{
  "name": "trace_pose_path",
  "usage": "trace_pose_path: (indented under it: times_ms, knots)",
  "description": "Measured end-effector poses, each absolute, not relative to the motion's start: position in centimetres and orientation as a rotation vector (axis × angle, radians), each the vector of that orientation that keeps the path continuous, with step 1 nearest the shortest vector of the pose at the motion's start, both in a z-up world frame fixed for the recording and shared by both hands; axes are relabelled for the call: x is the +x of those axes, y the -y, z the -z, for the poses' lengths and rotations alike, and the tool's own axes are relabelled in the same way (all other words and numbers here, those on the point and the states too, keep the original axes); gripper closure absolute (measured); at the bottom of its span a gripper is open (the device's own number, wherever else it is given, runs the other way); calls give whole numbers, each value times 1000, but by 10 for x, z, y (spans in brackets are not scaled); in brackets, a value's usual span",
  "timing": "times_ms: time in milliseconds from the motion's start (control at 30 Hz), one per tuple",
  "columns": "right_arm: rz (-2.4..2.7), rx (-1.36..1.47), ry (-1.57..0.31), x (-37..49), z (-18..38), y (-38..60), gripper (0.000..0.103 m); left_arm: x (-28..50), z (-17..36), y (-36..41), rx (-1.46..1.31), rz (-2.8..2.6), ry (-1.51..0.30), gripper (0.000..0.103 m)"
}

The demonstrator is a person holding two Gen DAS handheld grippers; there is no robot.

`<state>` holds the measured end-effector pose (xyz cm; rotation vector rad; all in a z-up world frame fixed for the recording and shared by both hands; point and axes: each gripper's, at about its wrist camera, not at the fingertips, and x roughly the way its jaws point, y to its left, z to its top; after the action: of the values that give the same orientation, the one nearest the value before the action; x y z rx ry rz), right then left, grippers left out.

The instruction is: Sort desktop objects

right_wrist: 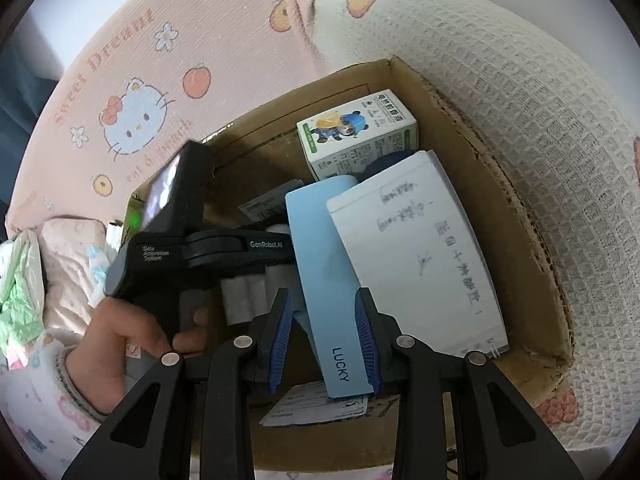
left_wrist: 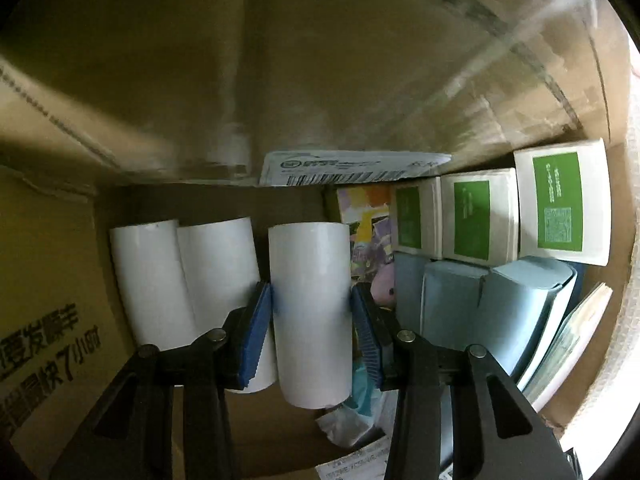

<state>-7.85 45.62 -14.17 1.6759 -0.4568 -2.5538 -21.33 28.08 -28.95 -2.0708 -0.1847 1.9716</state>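
Blue pads of the left gripper (left_wrist: pixel 311 334) sat low in the left wrist view, clamped on either side of a white roll (left_wrist: pixel 310 312) that stood between them at centre frame. Just left of it two more white rolls (left_wrist: pixel 182 276) leaned side by side against the floor of the cardboard box (left_wrist: pixel 132 80). To the right lay pale blue boxes (left_wrist: pixel 480 312), and beyond them, at the right of the frame, three white boxes with green labels (left_wrist: pixel 520 208) in a row. A shipping label (left_wrist: pixel 348 168) lay at the far wall, centre frame.

In the right wrist view, the right gripper (right_wrist: pixel 326 340) was closed on a light blue box marked LUCKY (right_wrist: pixel 326 276), which ran from the lower centre up toward mid-frame between the pads. A white handwritten sheet (right_wrist: pixel 416 256) lay just right of it. Left of centre, a hand (right_wrist: pixel 124 344) held the black left gripper body. Farther up, a carton printed with a cartoon panda (right_wrist: pixel 356 136) stood near the box's far corner.
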Motion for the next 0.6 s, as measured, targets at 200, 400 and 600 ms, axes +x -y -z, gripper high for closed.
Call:
trace_pose_path:
  times_ms: [200,400,600]
  knots:
    - [2545,1701,443,-81,144,-455,73,-209,287,-287,-2032,-2065,78,57]
    - [2528,1735,458,-80,146,-457,73,-208,290,-285,-2036,-2069,82,58]
    - [2516,1741,485,-78,140,-458,73,-206,288,-279,-2117,-1999,89,56]
